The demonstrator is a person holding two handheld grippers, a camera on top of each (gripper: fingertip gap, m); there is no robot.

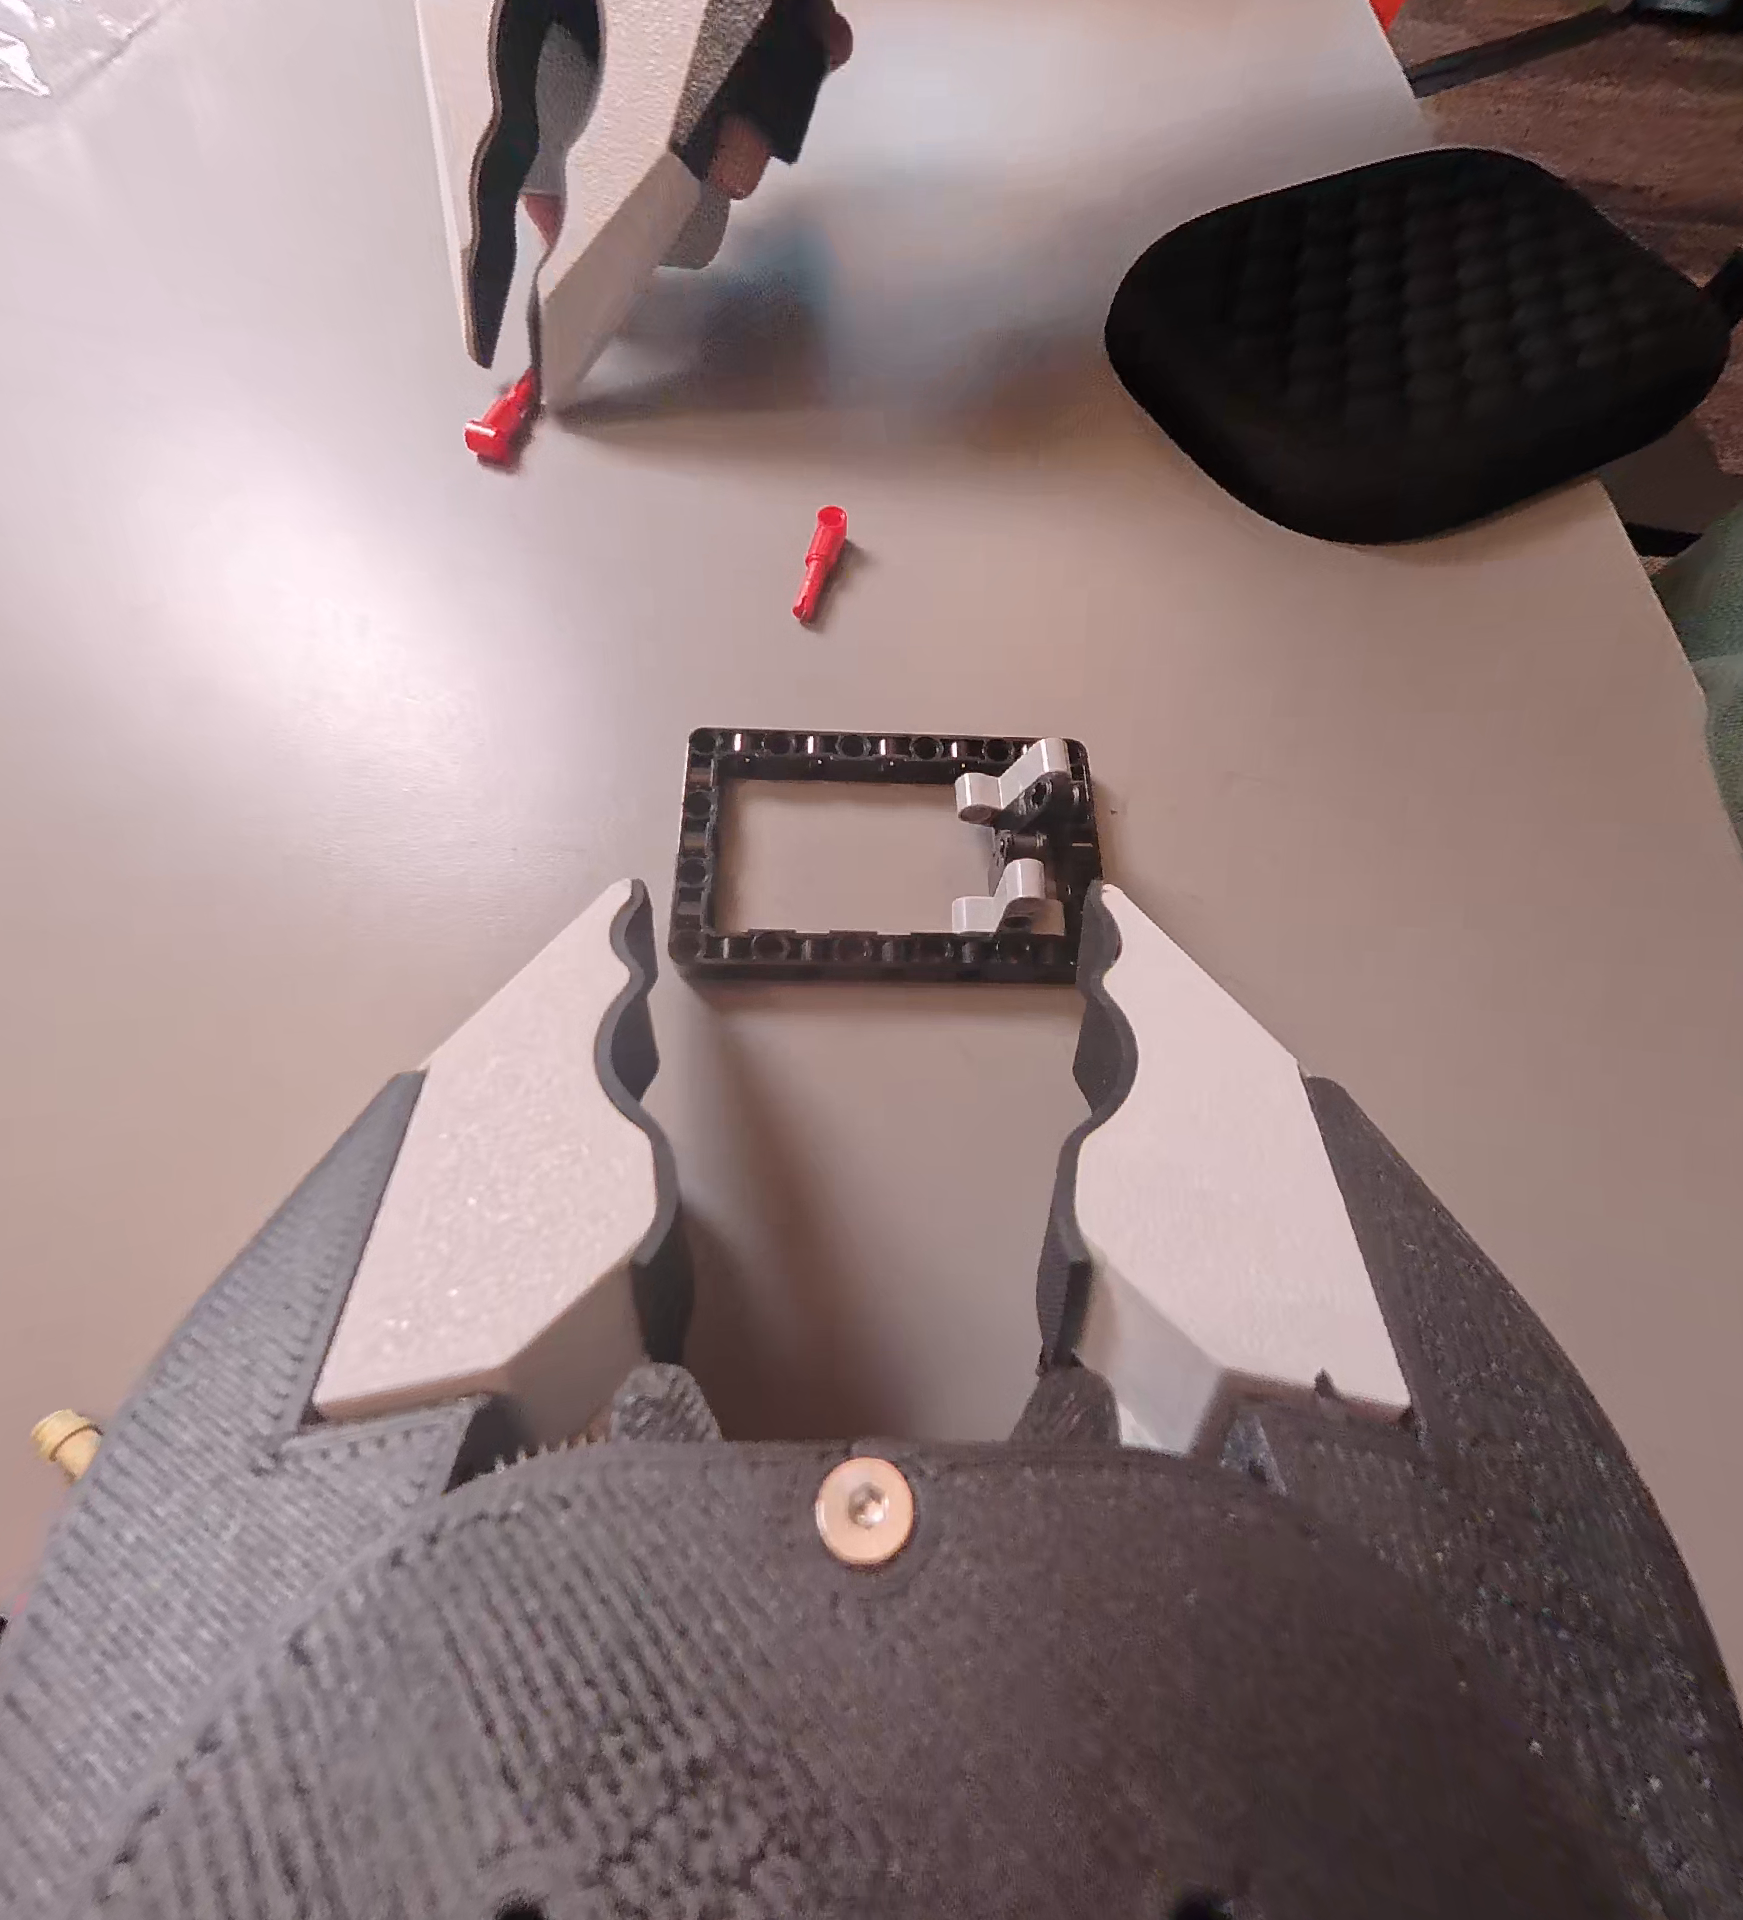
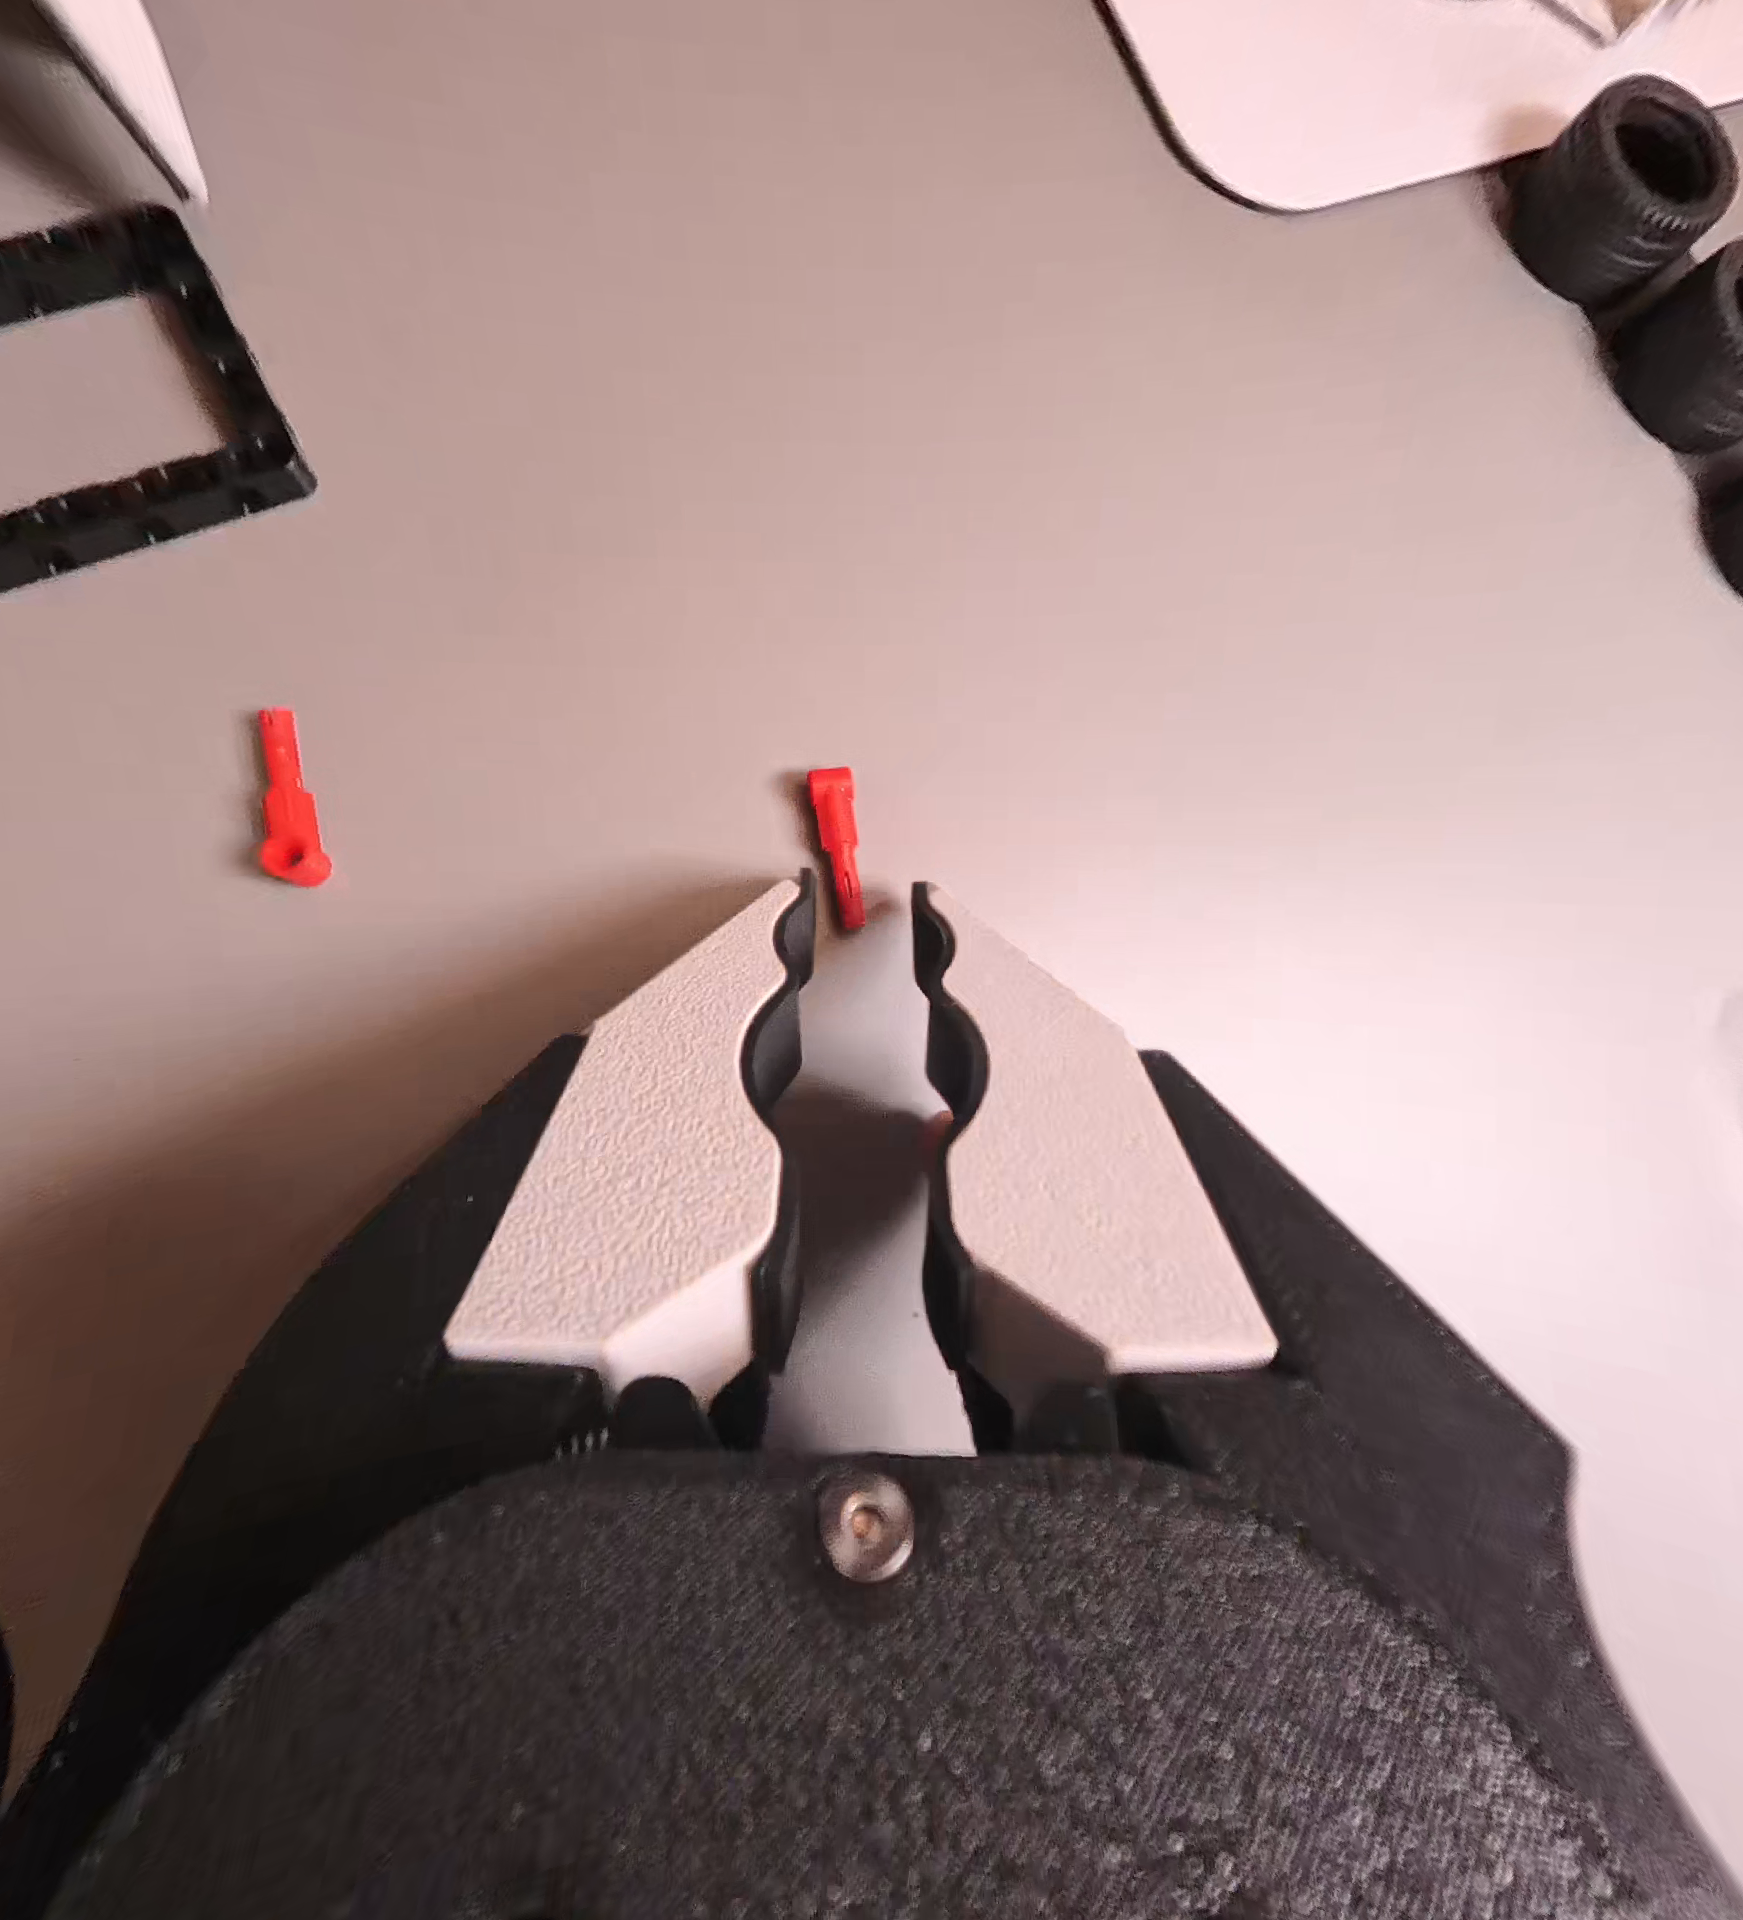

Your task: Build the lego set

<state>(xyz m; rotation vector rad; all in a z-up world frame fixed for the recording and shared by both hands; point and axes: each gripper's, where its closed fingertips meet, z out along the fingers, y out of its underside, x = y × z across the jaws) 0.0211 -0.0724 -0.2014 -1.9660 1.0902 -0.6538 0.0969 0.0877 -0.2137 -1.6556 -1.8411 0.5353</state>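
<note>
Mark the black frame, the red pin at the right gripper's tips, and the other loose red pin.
black frame [image 1: 882,958]: left wrist view, near long side.
red pin at the tips [image 2: 838,844]: right wrist view, mid shaft.
other red pin [image 2: 287,798]: right wrist view, its middle.

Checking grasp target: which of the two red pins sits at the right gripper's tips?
The red pin lying between the right gripper tips; the other red pin lies apart, off toward the black frame.

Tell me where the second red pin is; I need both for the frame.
In the left wrist view, the loose red pin lies on the table between the black frame and the right gripper.
</note>
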